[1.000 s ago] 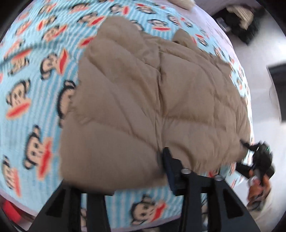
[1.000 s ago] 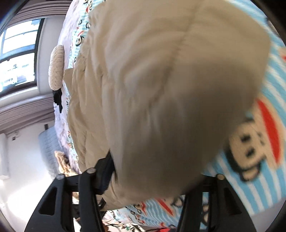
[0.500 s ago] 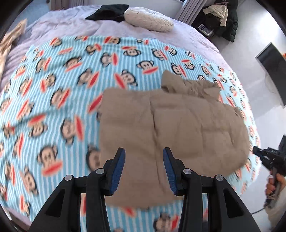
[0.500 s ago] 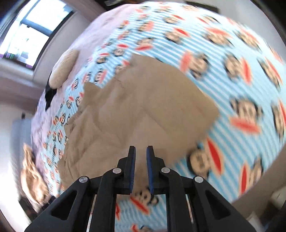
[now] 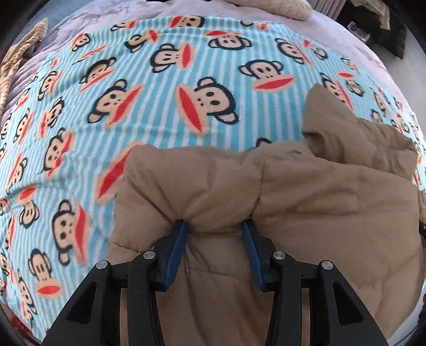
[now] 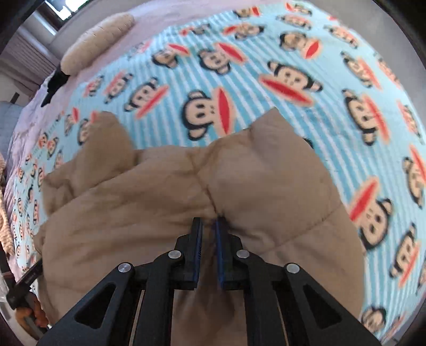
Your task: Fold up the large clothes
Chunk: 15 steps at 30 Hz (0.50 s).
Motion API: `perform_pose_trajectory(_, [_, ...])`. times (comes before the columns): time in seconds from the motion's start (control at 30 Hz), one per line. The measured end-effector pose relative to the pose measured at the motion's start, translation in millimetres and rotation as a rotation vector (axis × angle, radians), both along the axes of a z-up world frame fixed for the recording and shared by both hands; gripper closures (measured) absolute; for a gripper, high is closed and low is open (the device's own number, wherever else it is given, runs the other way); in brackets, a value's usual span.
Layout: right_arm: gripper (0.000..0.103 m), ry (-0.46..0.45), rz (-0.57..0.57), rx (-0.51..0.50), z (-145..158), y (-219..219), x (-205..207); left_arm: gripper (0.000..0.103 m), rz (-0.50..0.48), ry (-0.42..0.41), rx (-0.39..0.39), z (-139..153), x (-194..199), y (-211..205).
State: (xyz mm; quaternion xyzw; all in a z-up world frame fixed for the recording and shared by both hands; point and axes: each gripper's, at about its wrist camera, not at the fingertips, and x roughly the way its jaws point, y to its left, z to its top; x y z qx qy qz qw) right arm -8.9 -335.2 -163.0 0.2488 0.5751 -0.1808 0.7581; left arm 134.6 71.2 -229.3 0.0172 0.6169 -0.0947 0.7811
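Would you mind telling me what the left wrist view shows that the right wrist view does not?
Only the left wrist view shows the left tongs with a thick bulge of the tan puffer jacket between their blue pads, and dark clothes in the far corner.

Only the right wrist view shows the right tongs, closing on a thin fold at a jacket seam, a window, and a hand at the lower left edge.

Both show the jacket, the monkey-print blanket and a cream pillow.

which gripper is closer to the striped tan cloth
Left. The left gripper grips the jacket on the side toward the striped cloth; the right gripper, jaws closing on it, sits farther off.
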Motion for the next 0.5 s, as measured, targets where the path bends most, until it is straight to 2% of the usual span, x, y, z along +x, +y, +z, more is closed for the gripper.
perform_pose_trajectory(0.13, [0.096, 0.013, -0.009, 0.005, -14.2, -7.3, 7.5, 0.057, 0.017, 0.015, 0.040, -2.6, 9.6, -8.4])
perform_pose_trajectory(0.2, [0.095, 0.030, -0.008, 0.004, -13.2, -7.0, 11.0, 0.057, 0.022, 0.018, 0.059, 7.8, 6.9, -8.4])
perform_pose_trajectory(0.23, [0.092, 0.034, -0.004, 0.009, -10.0, -7.3, 10.8, 0.057, 0.019, 0.017, 0.065, 13.3, 3.8, -7.6])
perform_pose_trajectory(0.37, [0.088, 0.025, -0.008, 0.051, 5.9, -7.5, 2.5, 0.057, 0.000, 0.021, 0.057, 40.3, -18.6, 4.1])
perform_pose_trajectory(0.47, [0.075, 0.002, -0.024, 0.084, 20.2, -4.7, -12.9, 0.057, 0.004, 0.033, 0.050, 58.6, -41.6, 15.1])
perform_pose_trajectory(0.5, [0.066, -0.004, -0.024, 0.092, 24.4, -2.3, -17.7, 0.057, 0.013, 0.038, 0.048, 63.4, -50.1, 18.3])
